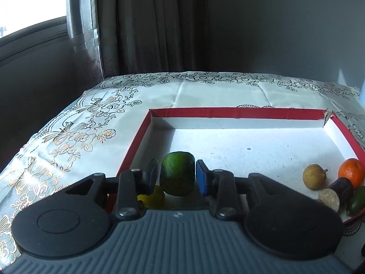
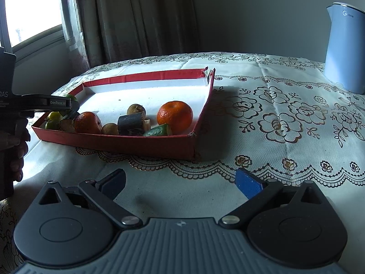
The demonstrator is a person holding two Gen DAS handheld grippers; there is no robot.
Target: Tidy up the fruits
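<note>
L tongs point(image 1: 176, 175) clamp green citrus point(image 1: 178, 173): round, glossy, dimpled skin.

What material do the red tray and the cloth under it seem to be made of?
The red tray looks like thin cardboard: matte red outside, white inside, with a torn, split far corner. The cloth looks like glossy satin or plastic-coated fabric: it shines in the light, keeps fold creases and carries a printed flower pattern. Neither can be told for certain.
</note>
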